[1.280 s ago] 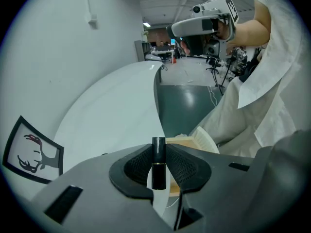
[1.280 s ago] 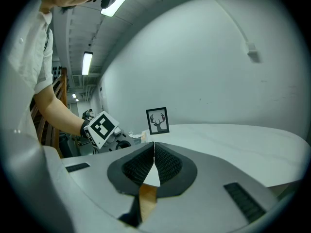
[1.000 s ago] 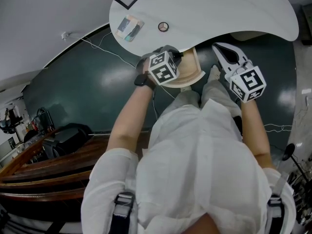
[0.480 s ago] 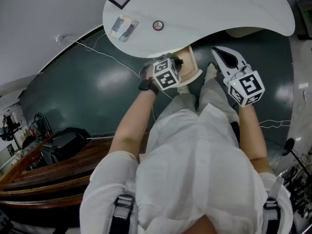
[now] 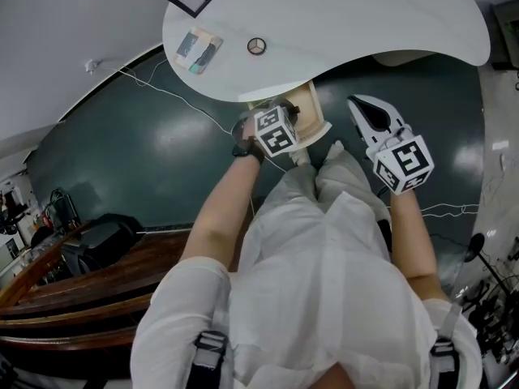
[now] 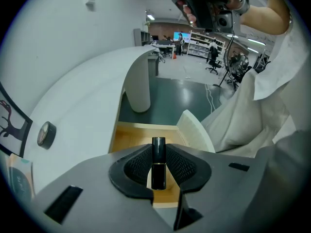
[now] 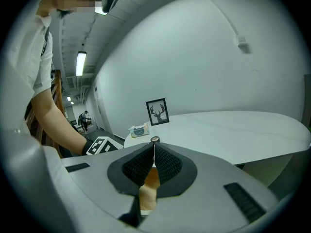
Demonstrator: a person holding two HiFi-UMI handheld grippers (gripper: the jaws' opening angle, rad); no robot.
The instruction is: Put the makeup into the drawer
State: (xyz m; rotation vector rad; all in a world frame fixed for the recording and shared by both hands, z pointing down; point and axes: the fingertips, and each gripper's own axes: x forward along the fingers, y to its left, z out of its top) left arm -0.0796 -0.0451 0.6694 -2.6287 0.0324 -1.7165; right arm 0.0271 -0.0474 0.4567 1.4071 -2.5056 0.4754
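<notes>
Clamping a black lipstick tube (image 6: pixel 158 171) upright between its two ribbed pads, the left gripper (image 6: pixel 158 149) pointed steeply down over the open wooden drawer (image 6: pixel 127 136), which stood out from under the edge of the white table (image 5: pixel 365 23). In the left gripper view the bare drawer floor lay at twelve o'clock from the tube and the pale drawer front (image 6: pixel 194 129) at about two o'clock. So the tube was above the drawer, not yet resting in it. I judged that the pads held it by its lower half so that it could go down straight and be let go without tipping. The right gripper (image 5: pixel 369 113) was at three o'clock from the left one in the head view, well apart from the drawer. Its jaws were pressed together with nothing between them, probably kept aside to leave the opening free.
</notes>
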